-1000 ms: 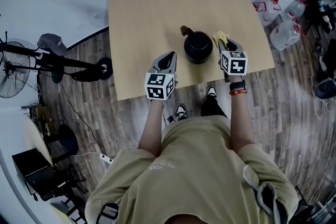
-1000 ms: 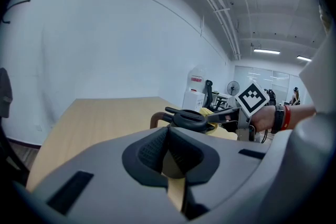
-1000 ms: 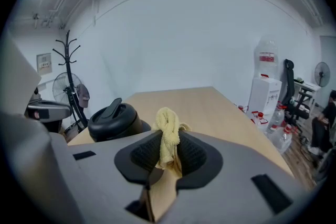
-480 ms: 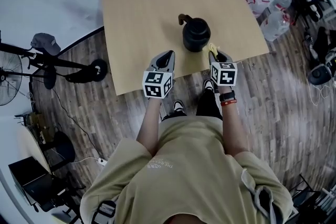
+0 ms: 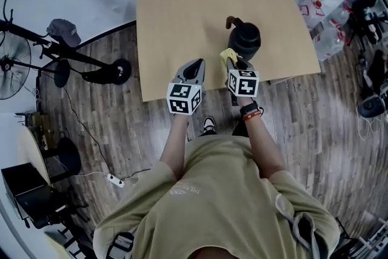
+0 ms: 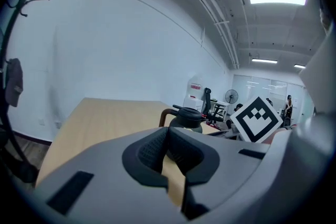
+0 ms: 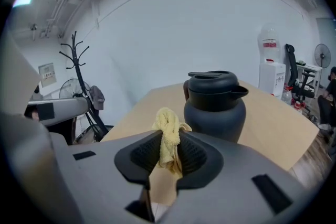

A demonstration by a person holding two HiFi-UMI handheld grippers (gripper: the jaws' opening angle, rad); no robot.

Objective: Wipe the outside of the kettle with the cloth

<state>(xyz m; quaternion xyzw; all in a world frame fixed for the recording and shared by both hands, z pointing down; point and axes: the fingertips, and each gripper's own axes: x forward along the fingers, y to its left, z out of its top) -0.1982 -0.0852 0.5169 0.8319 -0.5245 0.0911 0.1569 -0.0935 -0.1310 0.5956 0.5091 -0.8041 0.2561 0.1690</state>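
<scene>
Since a second ago your right claw (image 5: 234,61) has swung from the right flank of the kettle (image 5: 247,39) round to its near side. It's clamped on the yellow cloth (image 5: 229,55), a tuft sticking up past the tips. In the right gripper view the cloth (image 7: 168,136) sits pinched between the pads, kettle (image 7: 215,107) just ahead and slightly right, not touching yet as far as I can tell.

Kettle stands upright near the surface's (image 5: 182,9) front right, handle (image 5: 230,22) on the far-left side, spout to the right.

Left claw (image 5: 193,70) is closed on nothing, parked low at the near edge, well left of the kettle.

Key relation: kettle body is forward-right of the cloth tuft, right hand nearer. Judgement: push forward and a touch right for first contact with the near wall. Nothing steadies the kettle, so it may slide.
</scene>
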